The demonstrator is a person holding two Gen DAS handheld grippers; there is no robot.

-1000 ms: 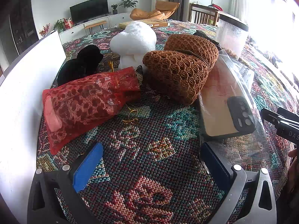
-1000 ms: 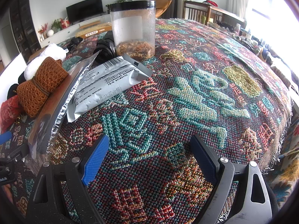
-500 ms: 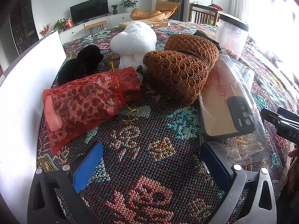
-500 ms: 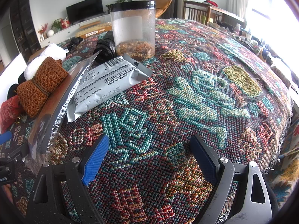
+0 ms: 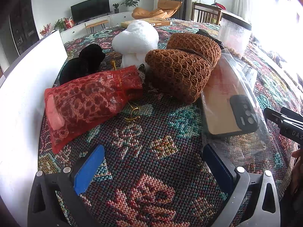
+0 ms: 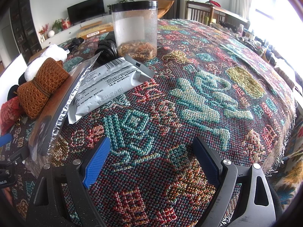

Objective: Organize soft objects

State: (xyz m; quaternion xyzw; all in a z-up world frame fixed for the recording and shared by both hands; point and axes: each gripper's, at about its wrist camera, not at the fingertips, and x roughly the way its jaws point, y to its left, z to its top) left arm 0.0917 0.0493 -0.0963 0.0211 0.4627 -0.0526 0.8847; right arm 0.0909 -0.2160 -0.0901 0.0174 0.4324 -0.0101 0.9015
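On the desk (image 5: 151,151), at 11 o'clock from the left tool (image 5: 151,168), lies the red mesh bag (image 5: 90,102). It looks light and floppy, so pinch its bunched neck. Both tools, left and right tool (image 6: 151,162), are spread and hold nothing.

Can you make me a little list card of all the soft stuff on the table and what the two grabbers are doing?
soft things: red mesh pouch; brown knitted bundle; white fluffy toy; black fuzzy thing
other things: phone case in clear bag; grey packet; jar
surface: woven patterned cloth
left hand-held gripper: open, holding nothing
right hand-held gripper: open, holding nothing
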